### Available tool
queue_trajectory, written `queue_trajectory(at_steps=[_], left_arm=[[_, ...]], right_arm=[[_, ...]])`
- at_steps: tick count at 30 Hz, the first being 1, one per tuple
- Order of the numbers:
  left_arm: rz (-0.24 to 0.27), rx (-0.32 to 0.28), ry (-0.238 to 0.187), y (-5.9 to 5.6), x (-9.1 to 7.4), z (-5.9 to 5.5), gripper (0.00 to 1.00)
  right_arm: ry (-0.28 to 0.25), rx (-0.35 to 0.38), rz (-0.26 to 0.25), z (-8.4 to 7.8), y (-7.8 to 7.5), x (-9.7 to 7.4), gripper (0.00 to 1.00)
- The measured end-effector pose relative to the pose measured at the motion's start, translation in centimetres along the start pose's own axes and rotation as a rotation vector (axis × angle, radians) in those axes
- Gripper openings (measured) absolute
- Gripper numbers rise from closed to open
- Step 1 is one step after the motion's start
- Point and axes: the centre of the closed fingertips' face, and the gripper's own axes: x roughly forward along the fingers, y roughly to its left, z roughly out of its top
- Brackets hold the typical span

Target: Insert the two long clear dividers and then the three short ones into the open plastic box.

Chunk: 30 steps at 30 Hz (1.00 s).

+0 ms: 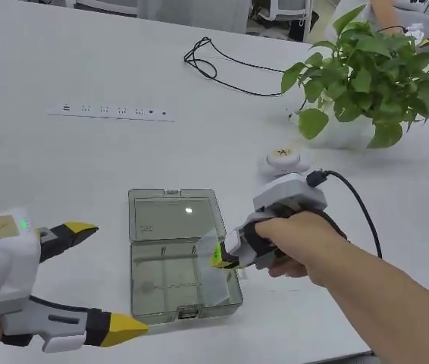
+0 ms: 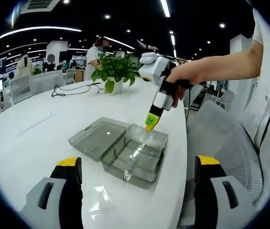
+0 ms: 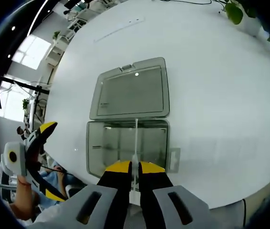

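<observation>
We note right gripper (image 3: 135,168) pinched on a divider (image 3: 136,138) standing in the box (image 3: 110,143); left gripper (image 1: 117,277) spread wide nearby.

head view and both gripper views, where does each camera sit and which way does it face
Head view: on the headset, looking forward and down at the open plastic box; left gripper, right gripper and a forearm show.
Left gripper view: on the left gripper, looking across the table at the box; own jaws wide apart, right gripper above it.
Right gripper view: on the right gripper, looking down into the box; own jaws shut on a clear divider.
Shared: all three show the box and divider.
</observation>
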Motion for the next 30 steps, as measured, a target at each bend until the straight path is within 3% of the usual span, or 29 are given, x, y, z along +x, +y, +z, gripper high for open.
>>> queue_trajectory(at_steps=[30], left_arm=[[-0.004, -0.019, -0.005, 0.1, 0.37, -0.13, 1.0]], right_arm=[[-0.021, -0.013, -0.025, 0.11, -0.09, 0.41, 0.06]])
